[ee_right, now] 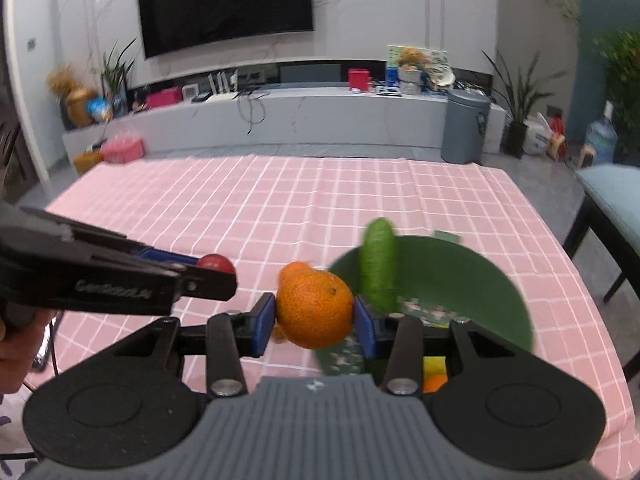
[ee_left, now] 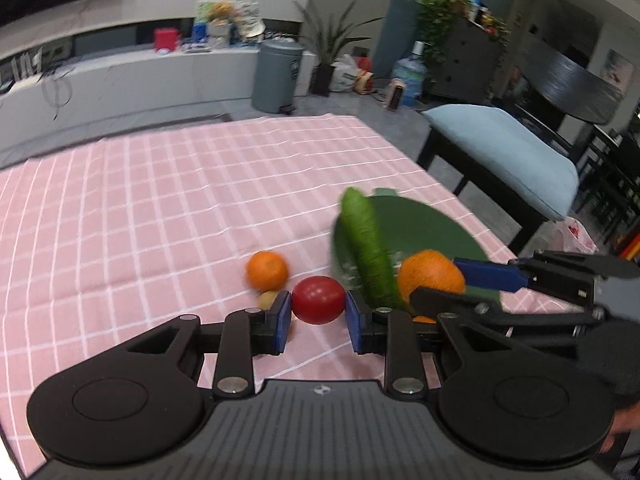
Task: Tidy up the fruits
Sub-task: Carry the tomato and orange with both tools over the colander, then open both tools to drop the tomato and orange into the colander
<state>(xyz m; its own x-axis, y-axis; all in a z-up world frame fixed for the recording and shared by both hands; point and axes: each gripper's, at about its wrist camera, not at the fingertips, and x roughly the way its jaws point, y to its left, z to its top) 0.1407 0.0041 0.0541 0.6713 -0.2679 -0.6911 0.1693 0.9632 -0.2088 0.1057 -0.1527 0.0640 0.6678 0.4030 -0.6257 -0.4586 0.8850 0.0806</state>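
Observation:
My left gripper (ee_left: 318, 312) is shut on a red tomato (ee_left: 318, 299) and holds it just above the pink checked cloth. My right gripper (ee_right: 315, 320) is shut on a large orange (ee_right: 315, 309) beside the green bowl (ee_right: 472, 280); this orange also shows in the left wrist view (ee_left: 430, 274). A cucumber (ee_left: 366, 248) leans in the bowl (ee_left: 432, 224), its end over the rim. A smaller orange (ee_left: 267, 270) and a brownish kiwi (ee_left: 267, 299) lie on the cloth left of the tomato. Another orange (ee_right: 294, 270) sits behind the held one.
The pink checked tablecloth (ee_left: 160, 200) stretches far and left of the fruit. A chair with a light blue cushion (ee_left: 504, 152) stands past the table's right edge. Yellow and orange pieces (ee_right: 434, 376) show in the bowl under my right gripper.

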